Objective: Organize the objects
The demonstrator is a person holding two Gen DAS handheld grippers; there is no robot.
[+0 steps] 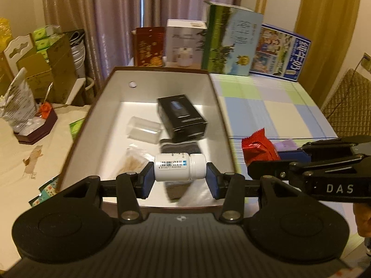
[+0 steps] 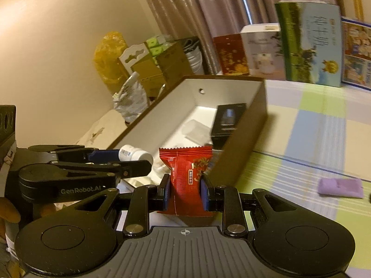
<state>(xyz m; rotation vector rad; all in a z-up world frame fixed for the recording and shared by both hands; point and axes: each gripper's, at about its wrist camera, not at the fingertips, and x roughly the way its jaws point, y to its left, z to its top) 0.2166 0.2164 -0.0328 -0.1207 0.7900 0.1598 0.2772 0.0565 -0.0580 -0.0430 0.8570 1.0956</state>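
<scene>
My left gripper (image 1: 180, 178) is shut on a white pill bottle (image 1: 179, 167), held sideways over the near end of an open brown box with a white inside (image 1: 109, 106). In the box lie a black carton (image 1: 182, 118), a clear plastic tube (image 1: 143, 126), a bag of toothpicks (image 1: 133, 159) and a dark cloth (image 1: 179, 149). My right gripper (image 2: 185, 193) is shut on a red snack packet (image 2: 185, 176), just outside the box's near right corner (image 2: 245, 139). The packet also shows in the left wrist view (image 1: 257, 149), and the bottle in the right wrist view (image 2: 135, 154).
A purple packet (image 2: 339, 186) lies on the checked tablecloth (image 1: 278, 106) right of the box. Several upright cartons (image 1: 231, 44) stand along the table's far edge before the curtain. A second table with bags and boxes (image 1: 30, 115) is to the left.
</scene>
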